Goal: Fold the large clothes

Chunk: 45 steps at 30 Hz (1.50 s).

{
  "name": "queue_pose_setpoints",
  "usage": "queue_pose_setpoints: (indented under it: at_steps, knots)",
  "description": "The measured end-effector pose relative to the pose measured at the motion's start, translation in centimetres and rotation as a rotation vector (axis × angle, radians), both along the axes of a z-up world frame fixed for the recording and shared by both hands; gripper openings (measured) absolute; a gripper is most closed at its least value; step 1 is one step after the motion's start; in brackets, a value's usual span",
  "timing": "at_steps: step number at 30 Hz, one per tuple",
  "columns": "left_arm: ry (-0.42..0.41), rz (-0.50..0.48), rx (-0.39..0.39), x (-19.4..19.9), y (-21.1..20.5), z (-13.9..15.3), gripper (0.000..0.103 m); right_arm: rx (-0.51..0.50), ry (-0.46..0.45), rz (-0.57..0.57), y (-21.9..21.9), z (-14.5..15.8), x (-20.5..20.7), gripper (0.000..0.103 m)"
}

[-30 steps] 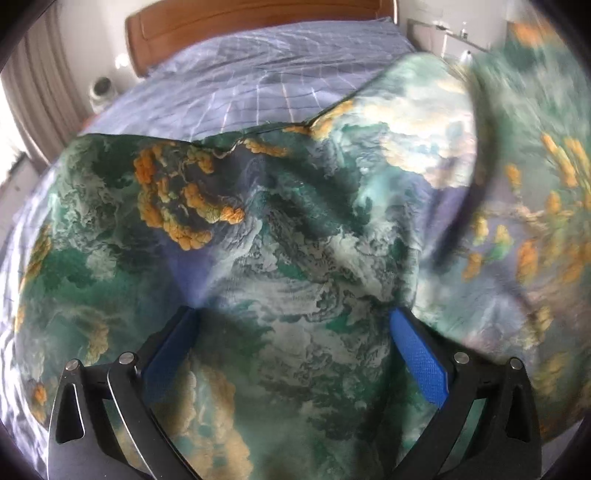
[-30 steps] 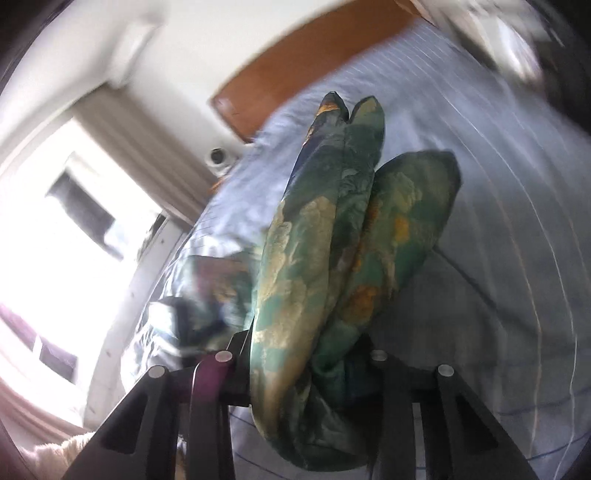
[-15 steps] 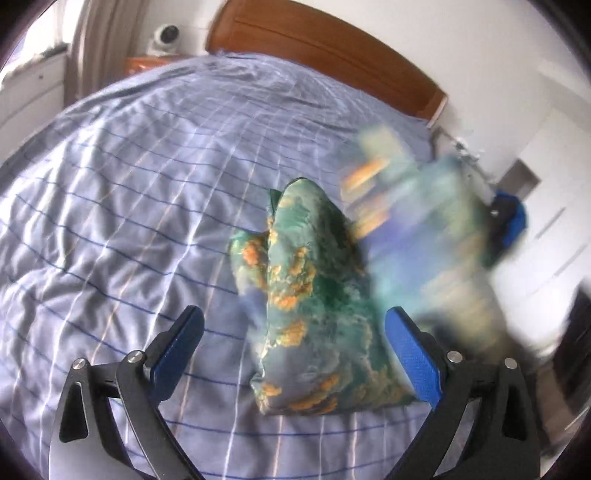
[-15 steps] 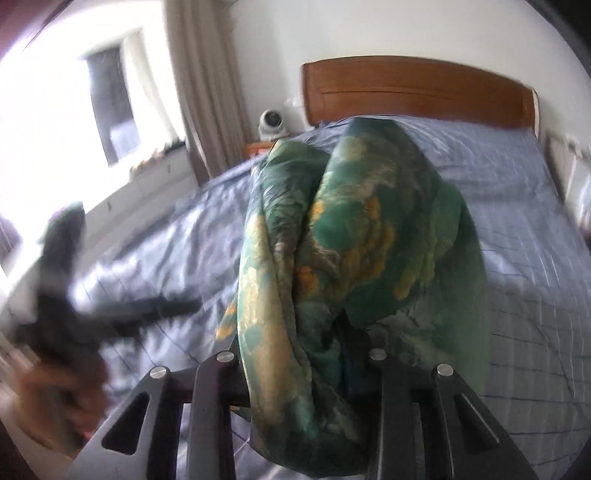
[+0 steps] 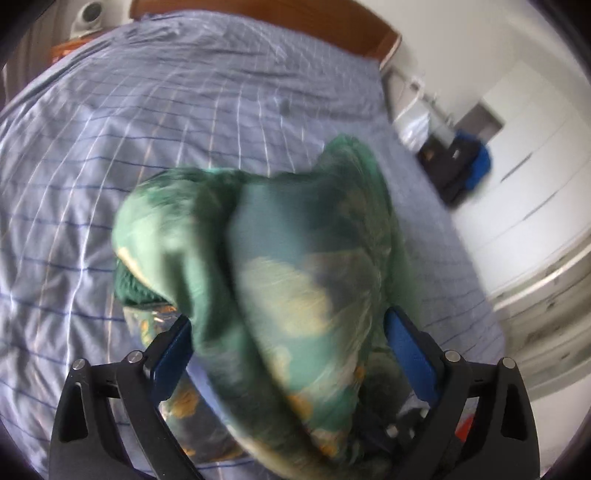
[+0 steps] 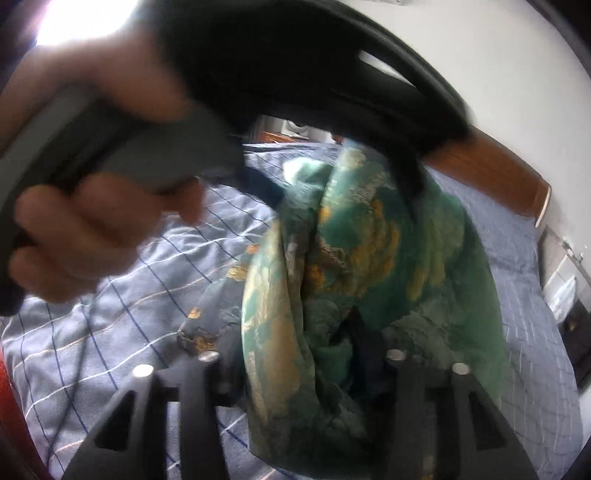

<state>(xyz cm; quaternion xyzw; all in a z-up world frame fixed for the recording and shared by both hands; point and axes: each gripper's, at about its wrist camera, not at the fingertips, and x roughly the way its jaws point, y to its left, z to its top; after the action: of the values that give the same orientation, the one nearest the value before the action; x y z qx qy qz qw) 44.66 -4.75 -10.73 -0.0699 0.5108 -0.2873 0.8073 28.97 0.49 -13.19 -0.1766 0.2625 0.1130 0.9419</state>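
Observation:
A green garment (image 5: 295,266) printed with gold and orange clouds lies bundled on the blue checked bed (image 5: 147,110), blurred in the left wrist view. My left gripper (image 5: 291,350) hovers over it, blue pads (image 5: 173,350) wide apart on either side of the cloth, not pressing it. In the right wrist view the same garment (image 6: 369,258) bunches up between the black fingers of my right gripper (image 6: 299,354). Its jaws are opening and the cloth still sits between them. A person's hand (image 6: 74,229) grips the left gripper's grey handle just above the garment.
A wooden headboard (image 6: 498,166) runs along the far end of the bed. White cupboards (image 5: 535,166) and a dark bag with something blue (image 5: 465,166) stand to the bed's right. A small white camera (image 5: 88,14) sits by the headboard's left end.
The right gripper swung the bunched garment across and down onto the bed beside the left gripper, and its fingers have spread. The left gripper lifted off the spread cloth and stays open.

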Motion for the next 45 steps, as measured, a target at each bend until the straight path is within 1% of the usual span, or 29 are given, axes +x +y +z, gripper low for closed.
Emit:
queue_pose_setpoints:
  at_steps: [1, 2, 3, 4, 5, 6, 7, 8, 9, 10, 13, 14, 16, 17, 19, 21, 22, 23, 24, 27, 29, 31, 32, 34, 35, 37, 40, 42, 45]
  knots:
    - [-0.009, -0.009, 0.041, 0.2, -0.7, 0.0, 0.090, 0.003, -0.008, 0.014, 0.2, 0.1, -0.1, 0.064]
    - [-0.022, -0.014, 0.087, 0.2, -1.5, 0.0, 0.078, 0.005, -0.022, 0.029, 0.4, 0.1, -0.4, 0.071]
    - [-0.020, -0.020, 0.103, 0.5, -1.8, -0.3, 0.058, 0.010, -0.028, 0.042, 0.5, 0.2, -0.7, 0.073]
    - [-0.004, -0.020, 0.086, 0.8, -1.7, -0.4, 0.049, 0.018, -0.030, 0.051, 0.5, 0.4, -1.0, 0.075]
    - [0.006, -0.007, 0.059, 0.9, -1.0, -0.3, 0.046, 0.028, -0.028, 0.058, 0.8, 0.6, -0.9, 0.075]
    - [0.006, -0.003, 0.036, 0.9, -0.3, -0.3, 0.040, 0.056, -0.021, 0.069, 0.2, 1.3, -1.6, 0.075]
    - [-0.006, -0.006, 0.010, 1.0, 0.4, 0.0, 0.038, 0.082, -0.018, 0.080, -0.4, 1.8, -2.1, 0.075]
    - [-0.019, -0.010, -0.003, 1.1, 1.1, 0.2, 0.037, 0.161, -0.009, 0.111, -2.3, 3.1, -3.3, 0.075]
    - [-0.027, -0.012, -0.012, 1.2, 1.9, 0.2, 0.037, 0.203, -0.006, 0.119, -3.4, 3.7, -3.9, 0.075]
    - [-0.030, -0.012, -0.021, 1.5, 2.8, -0.1, 0.037, 0.261, -0.016, 0.101, -5.7, 5.0, -5.0, 0.076]
    - [0.003, 0.019, -0.056, 2.9, 5.3, -2.1, 0.037, 0.320, -0.029, 0.034, -11.0, 6.5, -5.6, 0.076]
    - [0.025, 0.028, -0.079, 3.4, 6.0, -3.0, 0.037, 0.339, -0.017, -0.017, -13.4, 6.7, -4.1, 0.076]
    - [0.051, 0.036, -0.117, 4.3, 6.9, -4.2, 0.038, 0.369, 0.023, -0.077, -15.9, 6.6, -2.1, 0.075]
    - [0.063, 0.043, -0.136, 4.7, 7.2, -4.7, 0.038, 0.422, 0.057, -0.105, -17.5, 6.3, -0.5, 0.072]
    - [0.088, 0.067, -0.168, 5.5, 8.1, -5.8, 0.042, 0.483, 0.101, -0.124, -19.1, 5.3, 1.5, 0.071]
    - [0.098, 0.085, -0.170, 5.9, 8.8, -6.6, 0.042, 0.533, 0.182, -0.137, -18.8, 3.0, 3.7, 0.071]
    - [0.096, 0.099, -0.161, 6.1, 9.2, -7.0, 0.043, 0.544, 0.242, -0.121, -18.2, 1.5, 4.5, 0.071]
    - [0.093, 0.106, -0.158, 6.1, 9.7, -7.4, 0.044, 0.532, 0.271, -0.119, -17.6, 0.6, 4.5, 0.071]
    - [0.097, 0.110, -0.171, 6.0, 10.1, -8.0, 0.045, 0.492, 0.280, -0.140, -16.6, -0.5, 4.7, 0.071]
    - [0.112, 0.145, -0.269, 4.6, 11.6, -10.2, 0.046, 0.378, 0.252, -0.166, -14.1, -2.8, 3.7, 0.072]
    - [0.086, 0.163, -0.283, 3.7, 11.7, -10.7, 0.048, 0.342, 0.237, -0.171, -13.6, -3.6, 2.7, 0.073]
    - [0.060, 0.189, -0.287, 3.1, 11.5, -10.3, 0.053, 0.339, 0.244, -0.168, -14.2, -3.7, 2.2, 0.075]
    - [0.044, 0.195, -0.277, 2.8, 11.3, -9.8, 0.055, 0.333, 0.251, -0.166, -14.0, -3.8, 2.9, 0.077]
    - [0.019, 0.195, -0.247, 1.9, 11.0, -8.6, 0.070, 0.330, 0.265, -0.171, -13.9, -3.5, 3.4, 0.084]
    - [0.011, 0.191, -0.238, 1.6, 11.0, -7.8, 0.073, 0.336, 0.271, -0.179, -14.1, -3.3, 4.0, 0.089]
    - [-0.002, 0.195, -0.206, 0.8, 11.2, -6.1, 0.085, 0.370, 0.281, -0.184, -14.8, -2.4, 3.8, 0.091]
    - [-0.015, 0.195, -0.178, -0.6, 11.9, -4.2, 0.088, 0.420, 0.298, -0.200, -16.2, -0.7, 3.2, 0.091]
    - [-0.033, 0.193, -0.158, -2.0, 12.4, -3.0, 0.089, 0.434, 0.282, -0.217, -16.8, 0.2, 2.7, 0.091]
    - [-0.087, 0.204, -0.107, -5.3, 13.1, -1.2, 0.091, 0.437, 0.250, -0.233, -17.3, 1.6, 0.3, 0.091]
